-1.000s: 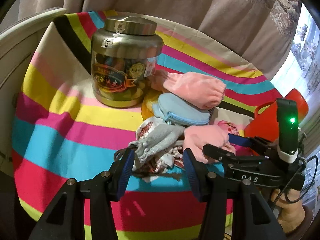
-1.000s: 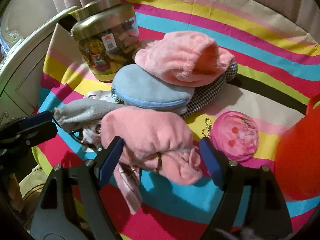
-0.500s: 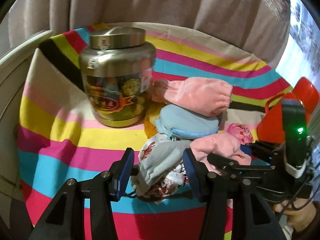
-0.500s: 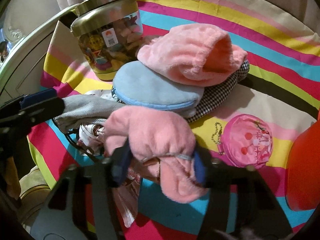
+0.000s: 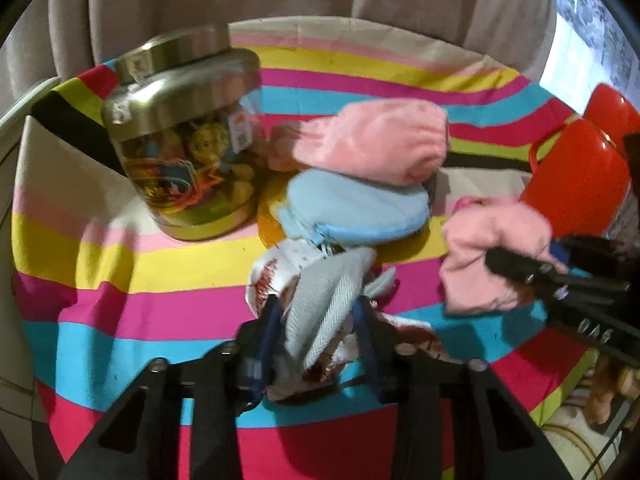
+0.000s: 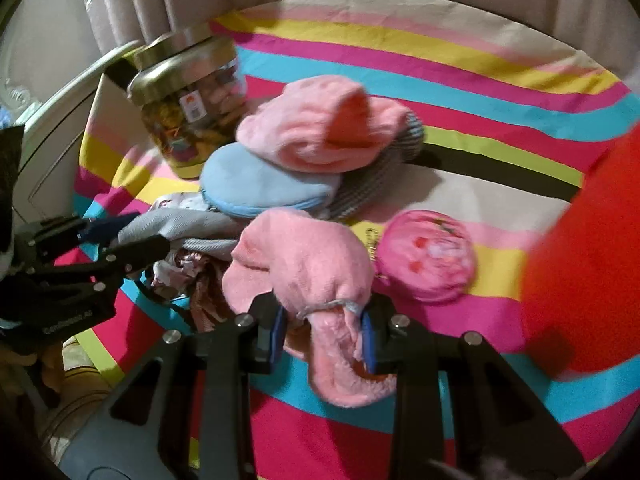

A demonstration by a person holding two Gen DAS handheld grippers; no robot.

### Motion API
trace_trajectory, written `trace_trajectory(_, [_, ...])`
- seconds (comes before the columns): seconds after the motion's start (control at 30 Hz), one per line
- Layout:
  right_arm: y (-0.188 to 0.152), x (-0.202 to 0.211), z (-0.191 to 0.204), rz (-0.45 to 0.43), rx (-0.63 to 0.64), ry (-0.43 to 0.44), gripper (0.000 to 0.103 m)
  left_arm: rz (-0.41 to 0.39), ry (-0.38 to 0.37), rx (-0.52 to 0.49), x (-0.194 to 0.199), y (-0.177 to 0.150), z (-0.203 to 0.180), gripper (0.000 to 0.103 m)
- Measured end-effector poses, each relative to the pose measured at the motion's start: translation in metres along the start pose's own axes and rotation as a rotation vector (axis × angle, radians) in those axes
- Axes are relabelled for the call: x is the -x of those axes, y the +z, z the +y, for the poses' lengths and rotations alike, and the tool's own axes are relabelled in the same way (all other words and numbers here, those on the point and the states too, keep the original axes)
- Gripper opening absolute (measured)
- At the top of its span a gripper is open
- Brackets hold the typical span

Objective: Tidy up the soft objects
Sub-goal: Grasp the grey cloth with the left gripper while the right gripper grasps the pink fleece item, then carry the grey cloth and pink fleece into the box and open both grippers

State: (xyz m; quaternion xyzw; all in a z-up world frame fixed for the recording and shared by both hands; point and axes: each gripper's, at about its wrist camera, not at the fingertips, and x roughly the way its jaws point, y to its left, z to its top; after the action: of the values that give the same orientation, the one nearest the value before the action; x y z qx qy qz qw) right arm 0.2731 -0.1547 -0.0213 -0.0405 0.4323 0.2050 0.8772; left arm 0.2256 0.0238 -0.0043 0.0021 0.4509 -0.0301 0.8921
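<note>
In the left wrist view, the left claw [image 5: 316, 332] is closed on a grey knitted cloth [image 5: 328, 300], near the worktop with striped cover [image 5: 120, 264]. Far left stands a glass jar with metal lid [image 5: 188, 148]; a red plastic container [image 5: 580, 176] is at right.

In the right wrist view, the right claw [image 6: 324, 336] pinches a pink fluffy sleeve cover [image 6: 304, 264]. Only here a round pink coin pouch [image 6: 428, 256] shows clearly, just right of it. A light blue soft pouch [image 6: 260, 184] lies behind.

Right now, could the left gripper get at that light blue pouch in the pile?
Probably not yet. The left gripper is shut on the grey sock, so it is occupied. The light blue pouch lies just beyond, with a pink fuzzy cloth resting on its far edge.
</note>
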Motion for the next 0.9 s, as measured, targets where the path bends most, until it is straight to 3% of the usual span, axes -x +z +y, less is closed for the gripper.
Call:
trace_trajectory(0.07, [-0.002, 0.005, -0.005, -0.005, -0.016, -0.011, 0.034, 0.004, -0.007, -0.003, 0.002, -0.002, -0.002, 0.014])
trace_trajectory(0.17, [-0.006, 0.015, -0.01, -0.013, -0.035, -0.018, 0.034, -0.02, -0.032, 0.008, 0.013, -0.004, -0.003, 0.01])
trace_trajectory(0.53, [-0.02, 0.042, -0.013, -0.033, -0.058, -0.038, 0.034, -0.127, -0.119, 0.119, 0.061, -0.012, 0.003, 0.009])
trace_trajectory(0.9, [-0.043, 0.076, -0.029, -0.049, -0.114, -0.061, 0.034, -0.186, -0.186, 0.217, 0.091, -0.013, 0.002, 0.009])
